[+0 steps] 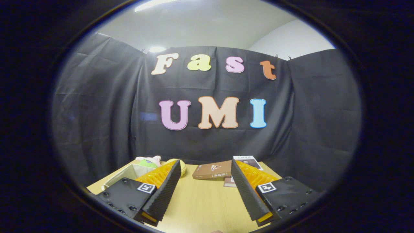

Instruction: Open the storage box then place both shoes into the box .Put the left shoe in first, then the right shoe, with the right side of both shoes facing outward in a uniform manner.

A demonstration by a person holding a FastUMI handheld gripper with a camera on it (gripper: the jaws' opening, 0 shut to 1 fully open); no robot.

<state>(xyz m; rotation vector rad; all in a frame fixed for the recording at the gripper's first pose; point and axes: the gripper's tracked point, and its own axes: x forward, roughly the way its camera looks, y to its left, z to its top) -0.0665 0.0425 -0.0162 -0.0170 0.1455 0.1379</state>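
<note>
Hovering gripper (205,174) open above table (200,204).

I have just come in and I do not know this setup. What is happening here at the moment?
A hand-held gripper hovers over a wooden table with its fingers spread apart and nothing between them. Beyond the left finger stands an open fabric storage box, with a soft toy behind it. Ahead, past the fingertips, lie a brown book and another booklet. The gripper touches none of them, so the shoe task seems not yet begun.
</note>
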